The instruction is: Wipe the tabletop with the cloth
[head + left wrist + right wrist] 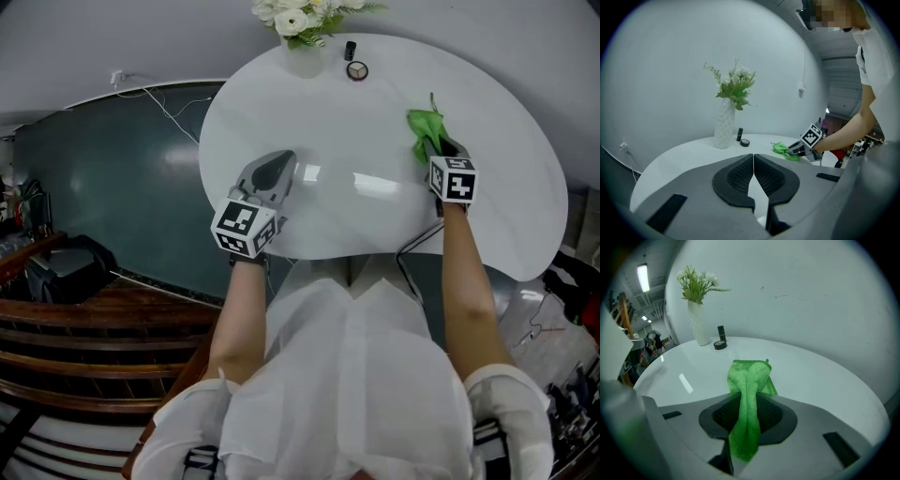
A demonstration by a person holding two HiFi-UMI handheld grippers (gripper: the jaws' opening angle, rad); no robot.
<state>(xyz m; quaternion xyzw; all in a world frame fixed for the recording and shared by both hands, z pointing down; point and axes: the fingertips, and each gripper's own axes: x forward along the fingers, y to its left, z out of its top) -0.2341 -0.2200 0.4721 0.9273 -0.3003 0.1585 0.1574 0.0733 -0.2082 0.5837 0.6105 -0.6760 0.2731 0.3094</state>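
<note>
Your right tongs pinch the soft, limp green cloth, its bunch resting just ahead on the counter, so grip a thick fold; left tongs closed, empty.

My left gripper over the tabletop's near left, right gripper far right, cloth between its jaws, vase at the far edge, bottle and tin just right of it.

The top edge cuts off the flowers above the vase. Beside the vase, a dark upright thing and a round disc are too small to identify. The right claw covers the near end of the cloth.
</note>
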